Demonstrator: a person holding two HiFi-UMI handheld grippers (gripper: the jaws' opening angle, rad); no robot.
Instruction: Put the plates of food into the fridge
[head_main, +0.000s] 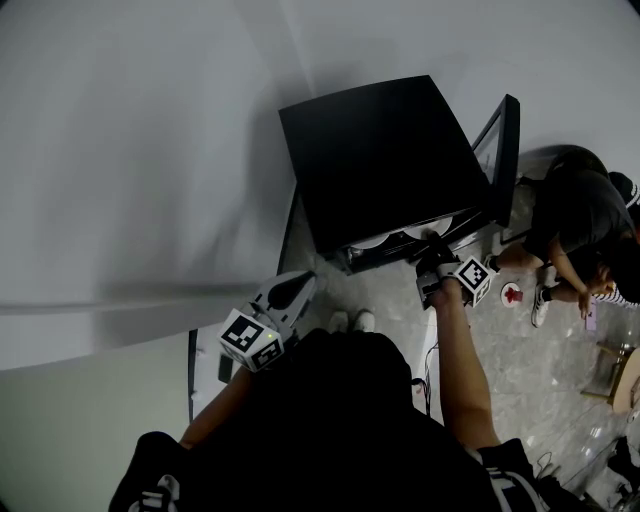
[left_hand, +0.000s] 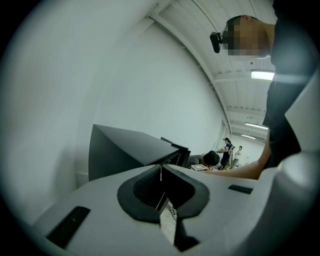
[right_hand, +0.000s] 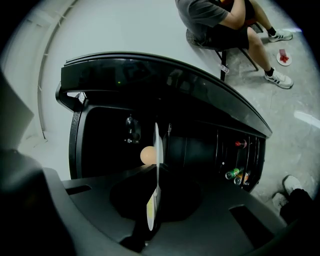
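- The left gripper (head_main: 298, 290) is held back at the left, well apart from the fridge (head_main: 380, 160). In the left gripper view its jaws are seen pressed together at the tips, with nothing between them.
- The fridge is seen standing open, its door (head_main: 503, 150) swung out to the right. In the right gripper view the dark inside is faced, and cans (right_hand: 233, 173) are seen in the door rack.
- A plate (right_hand: 158, 145) is seen edge-on in the right gripper view, clamped by its rim between the jaws of the right gripper (right_hand: 157, 167). A round pale piece of food (right_hand: 147, 155) is seen just beside it.
- In the head view, white rims (head_main: 385, 240) are seen at the fridge's mouth, just ahead of the right gripper. It cannot be told whether one of them already rests on a shelf.
- The task is judged to be under way: the door is open and a plate has been brought to the opening, but it has not been let go. It remains to be set down, released, and the door closed.
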